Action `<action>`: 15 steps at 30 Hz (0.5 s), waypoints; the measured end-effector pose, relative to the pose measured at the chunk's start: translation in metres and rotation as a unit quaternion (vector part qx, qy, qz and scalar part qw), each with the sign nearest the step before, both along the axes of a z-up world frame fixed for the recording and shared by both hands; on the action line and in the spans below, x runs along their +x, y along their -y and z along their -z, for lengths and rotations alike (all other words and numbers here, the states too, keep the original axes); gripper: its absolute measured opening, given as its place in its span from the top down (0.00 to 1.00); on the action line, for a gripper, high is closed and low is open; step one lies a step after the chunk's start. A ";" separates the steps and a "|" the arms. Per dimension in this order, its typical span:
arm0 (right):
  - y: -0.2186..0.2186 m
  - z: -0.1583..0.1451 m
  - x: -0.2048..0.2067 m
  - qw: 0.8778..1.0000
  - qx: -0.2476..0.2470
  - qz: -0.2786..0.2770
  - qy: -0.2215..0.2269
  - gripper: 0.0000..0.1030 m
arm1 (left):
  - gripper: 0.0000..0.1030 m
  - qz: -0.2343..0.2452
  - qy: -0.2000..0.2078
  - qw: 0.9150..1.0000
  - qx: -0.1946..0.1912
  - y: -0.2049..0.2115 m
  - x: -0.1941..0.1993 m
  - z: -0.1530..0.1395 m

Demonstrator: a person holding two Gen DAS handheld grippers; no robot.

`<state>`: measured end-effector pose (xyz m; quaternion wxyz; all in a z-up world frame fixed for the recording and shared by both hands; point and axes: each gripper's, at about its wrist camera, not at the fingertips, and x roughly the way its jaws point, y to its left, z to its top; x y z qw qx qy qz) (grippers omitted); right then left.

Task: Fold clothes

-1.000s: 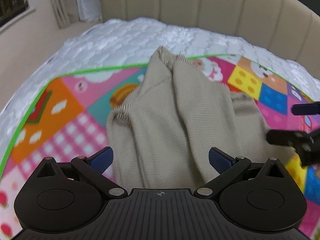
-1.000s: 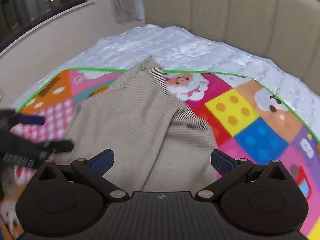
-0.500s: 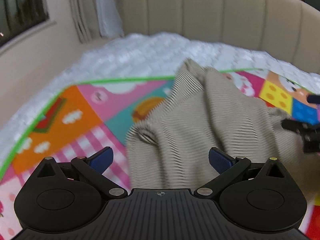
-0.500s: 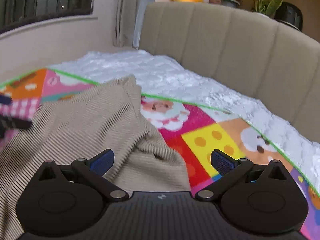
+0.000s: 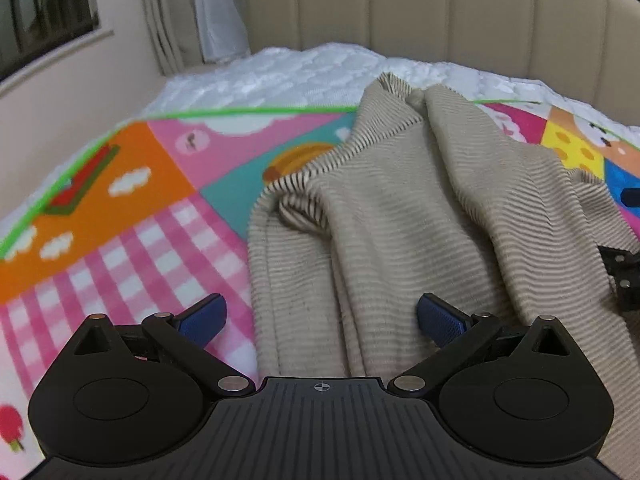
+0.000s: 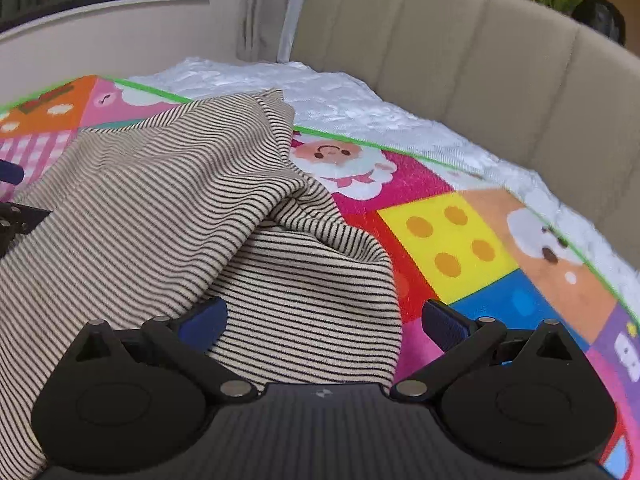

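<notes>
Tongs, left (image 5: 320, 316) and right (image 6: 322, 320), spread wide, empty over striped garment (image 6: 160, 208).

A bed with a white quilted mattress (image 5: 304, 68) carries a colourful play mat (image 6: 460, 232). Its beige padded headboard (image 6: 460, 48) stands far, with curtains (image 5: 176, 20) and a dark window (image 5: 44, 16) at far left.

Beige garment (image 5: 400, 216) with thin dark horizontal stripes, knit look, lies crumpled and unfolded on colourful play mat (image 5: 132, 216); spread across mat's middle, far tip bunched into peak reaching mat's green border; one layer draped diagonally over another, deep crease between; rolled edge on mat's checked-pink side shows bolder stripes; in right wrist view same garment (image 6: 168, 208) covers mat's left part, lower flap's hem lying beside mat's red and yellow squares
</notes>
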<state>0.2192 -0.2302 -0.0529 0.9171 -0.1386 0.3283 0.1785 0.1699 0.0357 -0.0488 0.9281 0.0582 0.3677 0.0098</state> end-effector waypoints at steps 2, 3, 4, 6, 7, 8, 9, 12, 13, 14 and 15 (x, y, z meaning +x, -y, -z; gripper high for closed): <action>0.002 0.001 0.003 1.000 0.012 0.007 -0.011 0.00 | 0.00 0.009 0.024 0.999 0.030 0.005 -0.001 -0.001; 0.002 0.001 0.003 1.000 0.011 0.003 -0.011 0.00 | 0.00 0.013 0.035 0.998 0.045 0.008 -0.001 -0.001; 0.002 0.002 0.003 1.000 0.011 0.000 -0.011 0.00 | 0.00 0.015 0.031 0.998 0.045 0.009 0.000 0.001; 0.004 0.002 0.002 1.000 0.013 -0.002 -0.019 0.00 | 0.00 0.009 0.019 0.999 0.032 0.010 0.001 0.006; 0.005 0.002 0.002 1.000 0.015 -0.001 -0.025 0.00 | 0.00 0.010 0.025 0.999 0.034 0.011 0.000 0.007; 0.006 0.001 0.001 0.999 0.018 -0.001 -0.031 0.00 | 0.00 0.013 0.031 0.999 0.038 0.011 -0.001 0.008; 0.007 0.001 0.001 0.999 0.020 -0.001 -0.037 0.00 | 0.00 0.016 0.035 0.998 0.041 0.012 -0.002 0.008; 0.011 0.001 -0.001 0.998 0.026 0.000 -0.055 0.00 | 0.00 0.011 0.028 0.999 0.026 0.007 -0.002 0.008; 0.012 0.001 -0.001 0.998 0.028 0.000 -0.061 0.00 | 0.00 0.009 0.022 1.000 0.018 0.005 -0.002 0.007; 0.013 0.001 -0.002 0.997 0.030 0.000 -0.067 0.00 | 0.00 0.005 0.014 1.000 0.008 0.004 -0.001 0.007; 0.014 0.001 -0.002 0.997 0.033 0.001 -0.074 0.00 | 0.00 0.001 0.003 1.000 -0.006 0.001 -0.002 0.007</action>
